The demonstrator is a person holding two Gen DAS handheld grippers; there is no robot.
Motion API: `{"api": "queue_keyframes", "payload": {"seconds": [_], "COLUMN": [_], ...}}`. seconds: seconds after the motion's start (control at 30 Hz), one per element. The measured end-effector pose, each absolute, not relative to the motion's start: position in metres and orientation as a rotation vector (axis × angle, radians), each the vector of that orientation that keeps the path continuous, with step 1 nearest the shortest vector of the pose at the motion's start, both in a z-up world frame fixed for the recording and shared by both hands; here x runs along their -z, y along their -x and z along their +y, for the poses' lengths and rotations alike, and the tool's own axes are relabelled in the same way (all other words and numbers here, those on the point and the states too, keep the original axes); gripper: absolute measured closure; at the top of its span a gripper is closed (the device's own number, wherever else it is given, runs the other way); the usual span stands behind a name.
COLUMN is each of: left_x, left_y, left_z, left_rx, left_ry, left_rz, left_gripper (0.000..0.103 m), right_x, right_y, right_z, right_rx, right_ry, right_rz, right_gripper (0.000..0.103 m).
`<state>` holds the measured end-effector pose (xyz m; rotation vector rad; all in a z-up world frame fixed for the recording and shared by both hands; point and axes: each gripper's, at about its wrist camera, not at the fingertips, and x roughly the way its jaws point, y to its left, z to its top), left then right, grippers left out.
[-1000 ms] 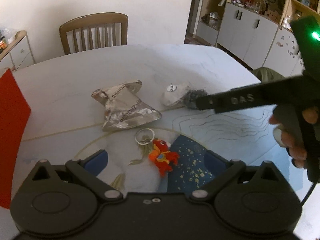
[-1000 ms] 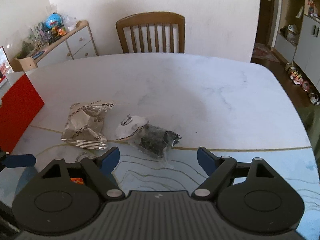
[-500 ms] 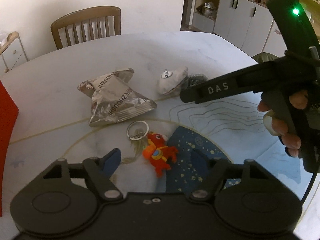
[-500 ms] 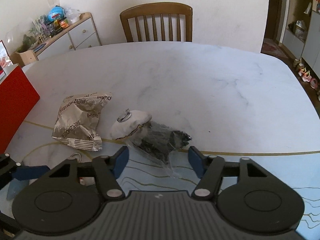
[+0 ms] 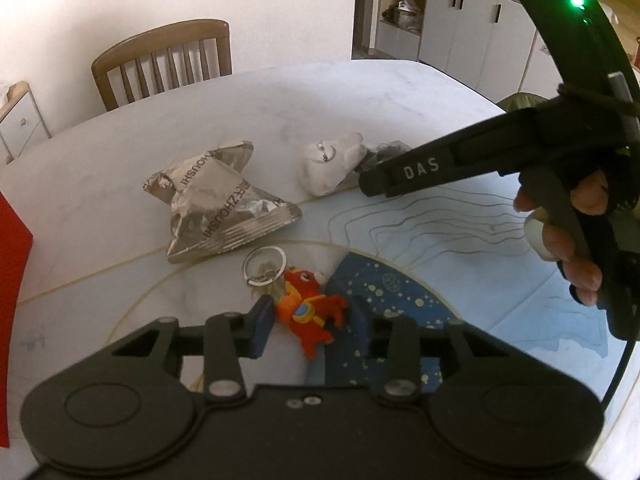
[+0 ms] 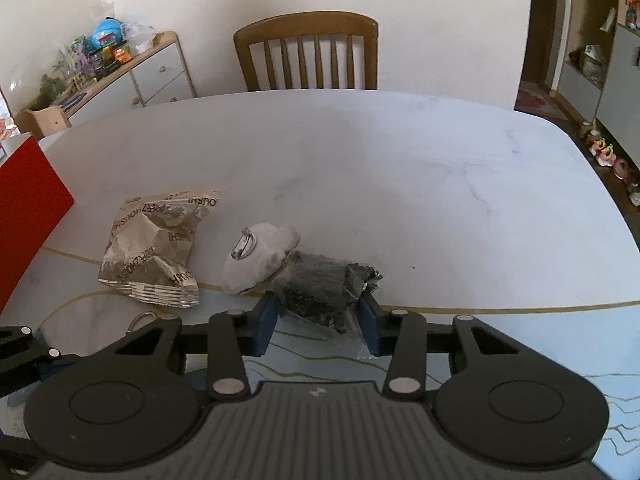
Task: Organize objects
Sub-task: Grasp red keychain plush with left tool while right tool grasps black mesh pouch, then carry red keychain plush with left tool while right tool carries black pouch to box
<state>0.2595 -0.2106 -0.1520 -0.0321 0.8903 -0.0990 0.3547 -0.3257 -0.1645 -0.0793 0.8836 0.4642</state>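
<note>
Pickup was the step in hand, on both sides at once. The left gripper [image 5: 310,320] sat low over the counter [image 6: 400,168] with its fingers [image 5: 262,326] apart but narrowed, one on each side of the red toy keychain [image 5: 310,312]; whether the pads already touched the toy could not be told. The right gripper [image 6: 318,322] stood the same way around the clear bag of dark bits [image 6: 324,290], fingers [image 6: 266,320] apart and just beside the bag's edges, not visibly pressing it.

As a judgement, the next move for each side called for drawing the fingers together until the thing was held, then lifting straight up. The bag looked limp and crinkly, so it would likely sag and slip if caught only by its film; the toy was small, soft and tied to a metal ring [image 5: 264,266] that would dangle.

Counted, the loose things on the counter were four: one red toy keychain with its ring, one clear bag of dark bits, one white plush charm [image 6: 260,258] bearing a small metal clip and touching the bag, and one crumpled silver snack packet [image 6: 154,246] lying near the plush. One red box [image 6: 28,208] stood at the counter's left edge, perhaps the place for these things, though nothing showed that. One wooden chair [image 6: 306,52] stood at the far side.
</note>
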Motion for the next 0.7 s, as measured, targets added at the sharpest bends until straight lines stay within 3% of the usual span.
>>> {"api": "queue_keyframes", "payload": {"seconds": [0.7], "left_x": [0.123], "left_y": [-0.224], "left_z": [-0.162], "left_rx": [0.095], "left_ry": [0.19], "left_rz": [0.868], "left_gripper": [0.065], "right_x": [0.126], "right_y": [-0.277], "right_z": [-0.342], "right_rx": [-0.441], "right_ry": [-0.011], "right_rz": [0.892], "right_gripper": [0.064]}}
